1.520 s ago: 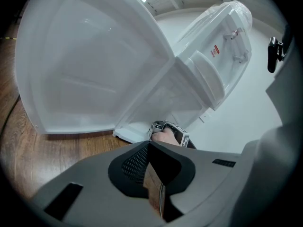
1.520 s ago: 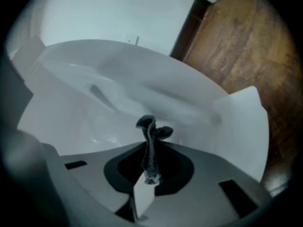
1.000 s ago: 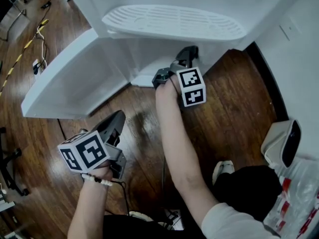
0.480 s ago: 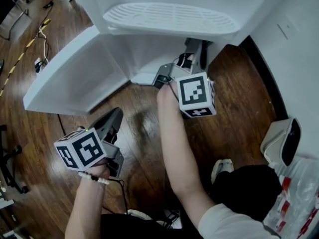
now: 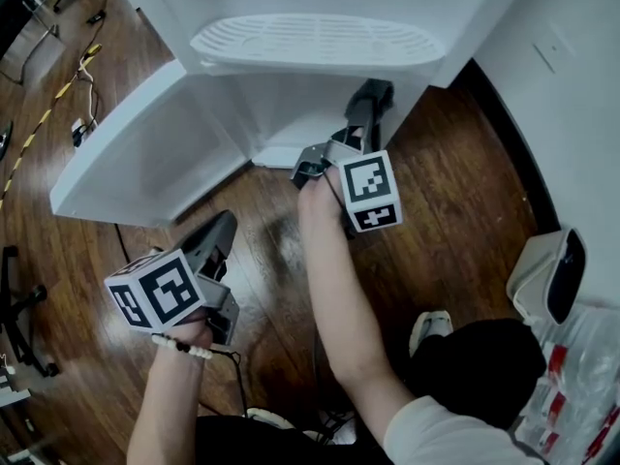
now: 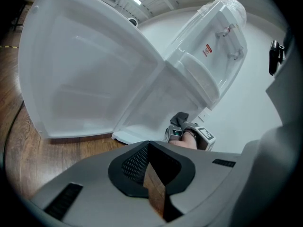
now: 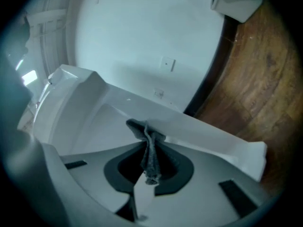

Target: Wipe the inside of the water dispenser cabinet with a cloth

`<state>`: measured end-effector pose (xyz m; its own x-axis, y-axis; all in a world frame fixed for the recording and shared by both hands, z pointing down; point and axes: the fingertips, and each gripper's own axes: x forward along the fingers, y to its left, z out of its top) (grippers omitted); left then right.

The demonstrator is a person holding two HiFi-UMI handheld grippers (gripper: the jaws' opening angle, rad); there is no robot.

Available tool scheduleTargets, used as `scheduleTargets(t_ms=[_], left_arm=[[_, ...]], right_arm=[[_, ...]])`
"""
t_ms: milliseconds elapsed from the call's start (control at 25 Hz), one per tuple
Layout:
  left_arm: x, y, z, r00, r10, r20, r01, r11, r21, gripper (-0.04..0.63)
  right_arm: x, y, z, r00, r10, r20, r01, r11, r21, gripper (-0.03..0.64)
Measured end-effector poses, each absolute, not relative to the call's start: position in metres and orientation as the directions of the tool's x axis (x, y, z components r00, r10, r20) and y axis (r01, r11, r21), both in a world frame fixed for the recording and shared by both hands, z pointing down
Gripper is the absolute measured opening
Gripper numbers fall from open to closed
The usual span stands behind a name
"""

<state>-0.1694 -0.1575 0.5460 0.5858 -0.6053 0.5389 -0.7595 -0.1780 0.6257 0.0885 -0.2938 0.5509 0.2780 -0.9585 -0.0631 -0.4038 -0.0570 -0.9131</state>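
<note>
The white water dispenser (image 5: pixel 320 42) stands on a wood floor, its lower cabinet (image 5: pixel 310 114) open and the door (image 5: pixel 145 153) swung out to the left. My right gripper (image 5: pixel 373 100) reaches into the cabinet's right side, shut on a dark grey cloth (image 7: pixel 150 150). The cloth's bunched end (image 7: pixel 139 126) lies against the white cabinet edge. My left gripper (image 5: pixel 215 240) hovers low over the floor in front of the door, shut with nothing in it. In the left gripper view the left gripper (image 6: pixel 152 171) points at the door (image 6: pixel 85 79), with the right gripper (image 6: pixel 189 134) seen beyond.
A white bin (image 5: pixel 547 279) and a plastic bag (image 5: pixel 581 386) sit on the floor at the right. Cables (image 5: pixel 77 76) run along the floor at the far left. A wall (image 5: pixel 562 85) closes in right of the dispenser. A shoe (image 5: pixel 431 329) is near my right arm.
My right gripper rose toward the camera with the cloth, then sank back at the cabinet's right side. The left gripper has hardly moved.
</note>
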Motion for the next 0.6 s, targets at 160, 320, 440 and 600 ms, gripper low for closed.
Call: scheduleTargets(t_ms=[160, 320, 440, 600], left_arm=[[-0.164, -0.159, 0.541, 0.581, -0.606, 0.543, -0.767, -0.184, 0.614, -0.008], [-0.166, -0.160, 0.546, 0.576, -0.615, 0.539, -0.763, -0.168, 0.624, -0.008], [-0.165, -0.160, 0.545, 0.571, -0.615, 0.544, -0.768, -0.167, 0.618, -0.008], [-0.164, -0.160, 0.549, 0.562, -0.612, 0.556, -0.777, -0.160, 0.609, -0.008]], right_arm=[[0.081, -0.299, 0.613, 0.253, -0.965, 0.073, -0.319, -0.154, -0.935, 0.040], [0.085, -0.293, 0.668, 0.271, -0.942, 0.199, -0.187, -0.254, -0.949, 0.040], [0.091, -0.285, 0.700, 0.284, -0.920, 0.271, -0.145, -0.320, -0.936, 0.040], [0.083, -0.293, 0.710, 0.195, -0.935, 0.296, -0.233, -0.337, -0.912, 0.040]])
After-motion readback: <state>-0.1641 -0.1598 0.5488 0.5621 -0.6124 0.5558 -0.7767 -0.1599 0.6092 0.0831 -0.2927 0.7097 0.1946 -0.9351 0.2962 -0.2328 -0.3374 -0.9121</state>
